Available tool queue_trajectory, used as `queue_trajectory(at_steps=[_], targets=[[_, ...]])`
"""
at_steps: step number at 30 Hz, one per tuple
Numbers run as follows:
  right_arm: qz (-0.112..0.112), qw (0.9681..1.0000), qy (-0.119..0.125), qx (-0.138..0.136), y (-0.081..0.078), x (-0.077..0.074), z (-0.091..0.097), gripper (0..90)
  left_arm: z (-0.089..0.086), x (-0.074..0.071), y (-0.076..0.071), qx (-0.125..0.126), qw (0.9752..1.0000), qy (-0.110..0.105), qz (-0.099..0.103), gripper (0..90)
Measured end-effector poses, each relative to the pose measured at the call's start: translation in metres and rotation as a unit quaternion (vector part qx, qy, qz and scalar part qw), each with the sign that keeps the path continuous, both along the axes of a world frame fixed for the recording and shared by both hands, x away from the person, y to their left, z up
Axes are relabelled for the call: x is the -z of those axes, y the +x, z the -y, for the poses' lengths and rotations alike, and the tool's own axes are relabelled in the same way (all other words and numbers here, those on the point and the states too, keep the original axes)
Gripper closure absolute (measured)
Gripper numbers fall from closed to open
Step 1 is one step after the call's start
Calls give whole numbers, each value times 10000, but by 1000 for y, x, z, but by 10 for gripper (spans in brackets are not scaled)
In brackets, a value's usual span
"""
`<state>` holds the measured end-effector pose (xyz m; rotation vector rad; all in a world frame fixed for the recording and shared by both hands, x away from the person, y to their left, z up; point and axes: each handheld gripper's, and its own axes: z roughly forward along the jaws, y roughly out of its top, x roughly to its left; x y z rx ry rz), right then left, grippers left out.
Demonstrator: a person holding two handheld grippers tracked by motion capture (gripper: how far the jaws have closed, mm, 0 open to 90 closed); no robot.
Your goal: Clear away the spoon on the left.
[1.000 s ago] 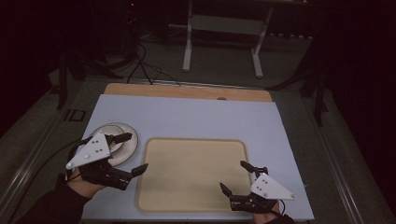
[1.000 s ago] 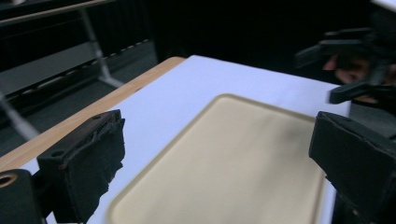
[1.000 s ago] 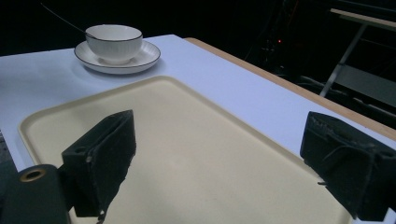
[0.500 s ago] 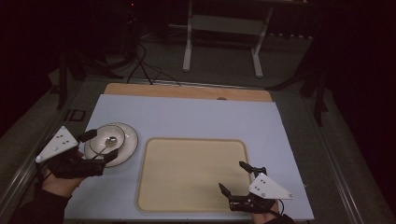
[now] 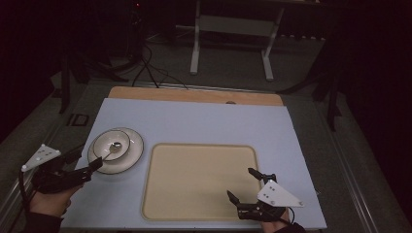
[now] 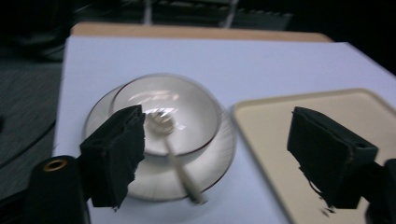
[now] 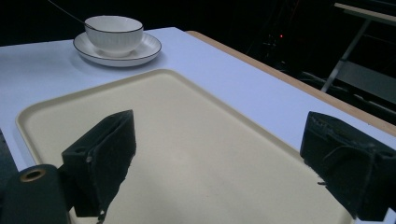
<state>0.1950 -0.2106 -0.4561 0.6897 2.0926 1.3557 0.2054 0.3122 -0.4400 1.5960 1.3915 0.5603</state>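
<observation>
Nothing is yet held: both the left tongs (image 5: 87, 164) and the right tongs (image 5: 245, 183) are spread wide and empty, the bowl (image 5: 111, 145) with a spoon (image 5: 111, 149) is left on its saucer (image 5: 132, 158) near the table's (image 5: 204, 121) left edge, and the tray (image 5: 194, 179) is bare.

A pale blue surface (image 5: 209, 121) fills the middle of the high view, with a wooden strip (image 5: 194, 95) along its far edge. Beyond it, at upper centre, a white metal frame (image 5: 232, 34) stands on the dark floor (image 5: 228, 68), and black cables (image 5: 148, 68) trail at upper left.
</observation>
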Motion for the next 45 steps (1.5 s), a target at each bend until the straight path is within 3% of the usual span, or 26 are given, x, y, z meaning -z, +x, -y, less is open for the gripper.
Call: queue_trajectory(at_steps=[5, 10, 15, 20, 25, 27, 28, 32, 35, 39, 43, 45], targets=[[7, 10000, -13, -3, 0, 0, 0, 107, -5, 12, 3, -229, 9990, -240, -310, 222], [10, 10000, -28, -5, 0, 0, 0, 107, -12, 26, 6, -551, 9950, -593, -580, 297], [2, 10000, -43, -20, 0, 1, -1, 107, -15, 41, 8, -686, 9881, -1128, -791, 400], [-4, 10000, -30, -25, 1, 1, -1, 107, -18, 47, 10, -750, 9813, -1570, -818, 505], [-34, 10000, -21, -27, 1, 1, 0, 108, -18, 52, 10, -857, 9754, -1846, -849, 592], [-38, 10000, -32, -27, 1, 1, 0, 107, -18, 53, 10, -887, 9744, -1883, -852, 627], [-32, 10000, -29, -30, 1, 1, 0, 108, -18, 54, 10, -931, 9726, -1955, -851, 644], [-24, 10000, -40, -25, 1, 1, 0, 108, -19, 55, 8, -1035, 9740, -1866, -763, 687], [-36, 10000, -39, -33, 1, 1, 0, 107, -18, 57, 8, -1039, 9738, -1851, -822, 718], [-24, 10000, -38, -38, 1, 1, 0, 107, -19, 58, 8, -1051, 9721, -1927, -829, 755], [-25, 10000, -38, -46, 1, 1, 0, 108, -20, 59, 7, -1142, 9684, -2064, -805, 790], [-23, 10000, -39, -43, 1, 1, 0, 108, -21, 59, 6, -1204, 9687, -2029, -771, 814]])
